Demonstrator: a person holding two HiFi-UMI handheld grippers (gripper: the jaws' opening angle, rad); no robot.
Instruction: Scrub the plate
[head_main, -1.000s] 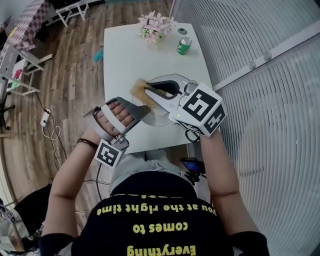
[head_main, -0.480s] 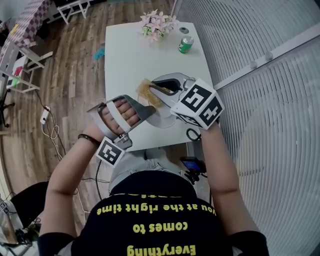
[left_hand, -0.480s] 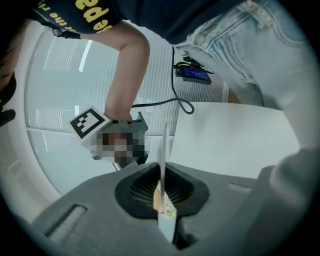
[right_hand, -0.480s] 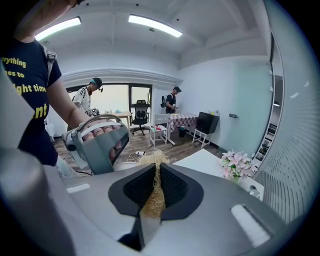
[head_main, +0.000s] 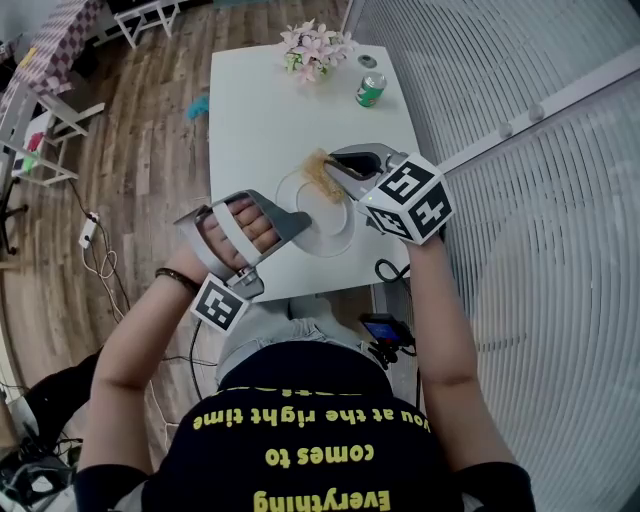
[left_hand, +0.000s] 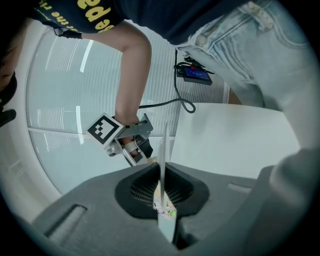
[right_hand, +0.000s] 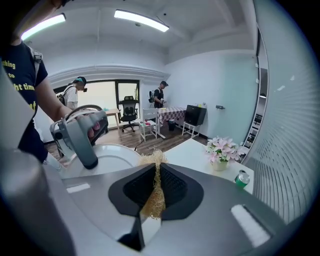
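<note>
Gripping the near-left rim of the white plate (head_main: 325, 228), the left gripper (head_main: 296, 222) has its fingers closed on it at the near end of the white counter (head_main: 262, 110). The right gripper (head_main: 337, 166) has its fingers pinched shut on a straw-coloured scrubber (head_main: 319, 173), which touches the plate's far rim. A green can (head_main: 371, 89) and pink flowers (head_main: 312, 48) stand at the far end.

A white rectangular table (head_main: 260, 110) stands on a brown wooden plank floor (head_main: 150, 160). At its far end sits a small pot of pink flowers (head_main: 312, 50), with an upright green drinks can (head_main: 371, 90) near it on the right. A black cable (head_main: 380, 268) loops by the near right corner. Across the room are a black office chair (right_hand: 129, 109) and a table under a checked cloth (head_main: 55, 50)
</note>
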